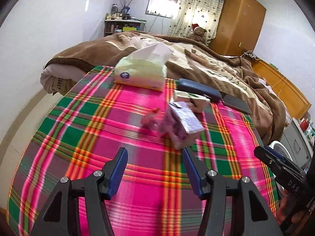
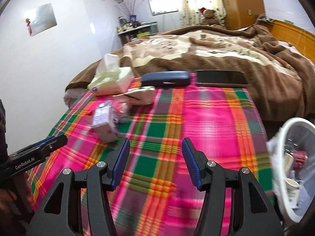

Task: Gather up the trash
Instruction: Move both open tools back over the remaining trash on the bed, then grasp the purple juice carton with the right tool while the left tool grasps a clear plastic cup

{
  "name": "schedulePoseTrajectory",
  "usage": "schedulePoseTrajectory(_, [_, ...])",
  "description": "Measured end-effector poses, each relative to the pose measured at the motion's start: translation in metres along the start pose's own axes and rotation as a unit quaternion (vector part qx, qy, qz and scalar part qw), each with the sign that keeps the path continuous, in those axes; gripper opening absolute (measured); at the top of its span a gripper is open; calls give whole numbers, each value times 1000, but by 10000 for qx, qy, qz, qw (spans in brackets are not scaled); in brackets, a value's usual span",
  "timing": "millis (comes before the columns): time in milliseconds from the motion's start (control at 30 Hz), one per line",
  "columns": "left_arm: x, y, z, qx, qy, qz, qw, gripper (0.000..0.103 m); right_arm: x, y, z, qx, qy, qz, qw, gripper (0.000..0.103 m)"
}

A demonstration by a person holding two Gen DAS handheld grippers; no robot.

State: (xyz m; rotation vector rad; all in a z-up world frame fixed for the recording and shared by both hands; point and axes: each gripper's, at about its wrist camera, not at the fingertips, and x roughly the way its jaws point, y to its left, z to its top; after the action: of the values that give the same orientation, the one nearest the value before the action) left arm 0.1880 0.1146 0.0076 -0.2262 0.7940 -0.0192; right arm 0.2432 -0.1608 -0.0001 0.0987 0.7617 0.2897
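Landmark: carton on plaid cloth.
Near side of carton: bare cloth, open run.
Behind carton: tissue pack, case, phone crowd the far edge.
Right of carton: bin rim beside cloth.

"GenRobot.AI" reads white on the black left gripper at nine o'clock in the right wrist view. On the right gripper, at four o'clock, "DAS" shows, possibly cut off.
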Motion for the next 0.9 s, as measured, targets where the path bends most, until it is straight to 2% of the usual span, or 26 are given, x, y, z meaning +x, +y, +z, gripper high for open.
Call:
schedulePoseTrajectory(133, [5, 18, 8, -73, 21, 119, 9999, 57, 16, 19, 7, -106, 39, 226, 9997, 56])
schedulePoseTrajectory(333, [17, 31, 17, -31, 119, 95, 9999, 57, 36, 50, 16, -431, 83, 477, 9979, 56])
schedulePoseTrajectory(433, [23, 34, 22, 8, 150, 84, 9999, 57, 49, 61, 18, -593, 234, 500, 9967, 56])
schedulePoseTrajectory(633, [35, 41, 29, -27, 223, -32, 9997, 58, 70, 65, 22, -566, 471, 722, 9947, 56])
schedulePoseTrajectory(800, [46, 41, 34, -143, 300, -127, 9994, 58, 79, 68, 20, -652, 552, 636, 9943, 56])
schedulePoseTrajectory(900, [52, 39, 37, -123, 340, -91, 9993, 58, 76, 65, 21, -674, 441, 580, 9951, 41])
